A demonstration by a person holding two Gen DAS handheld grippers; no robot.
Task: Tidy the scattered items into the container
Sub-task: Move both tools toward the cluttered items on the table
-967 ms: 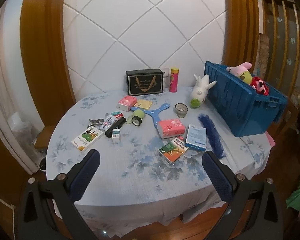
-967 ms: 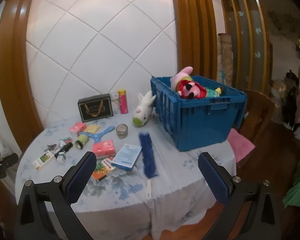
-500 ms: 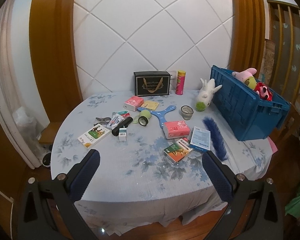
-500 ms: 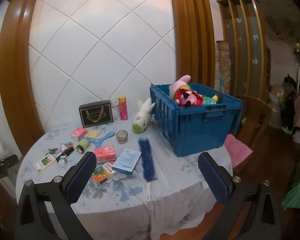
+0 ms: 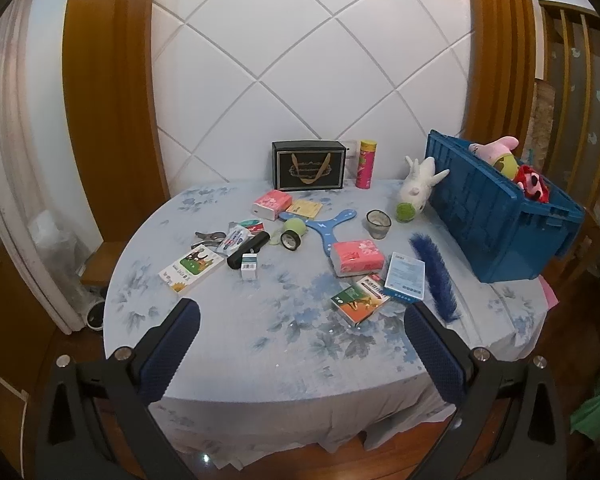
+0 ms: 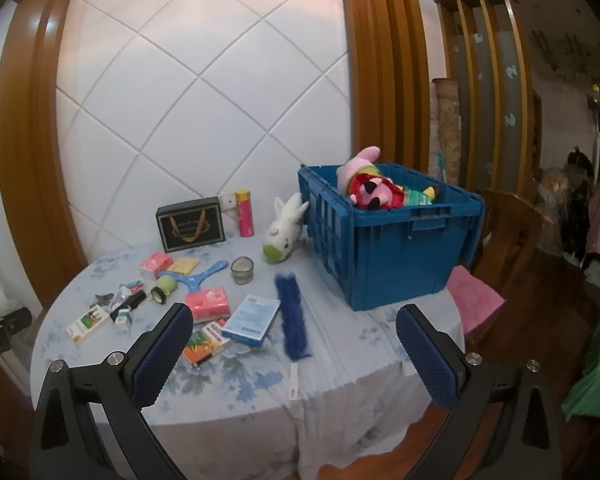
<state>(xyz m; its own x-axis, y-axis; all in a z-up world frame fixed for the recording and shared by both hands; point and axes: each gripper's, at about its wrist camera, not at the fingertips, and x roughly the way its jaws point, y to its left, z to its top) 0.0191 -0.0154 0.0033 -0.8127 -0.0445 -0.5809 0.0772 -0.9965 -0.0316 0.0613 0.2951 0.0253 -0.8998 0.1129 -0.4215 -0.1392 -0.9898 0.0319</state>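
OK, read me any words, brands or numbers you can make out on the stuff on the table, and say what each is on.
None can be read.
Black gift box: gold emblem, lettering blurred.
Blue-and-white box: print too small.
Green-and-orange box: characters blurred.
Pink canister: blurred.

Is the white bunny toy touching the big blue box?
Touching. The right wrist view shows the white bunny toy leaning against the blue box, its ear meeting the wall with no gap.
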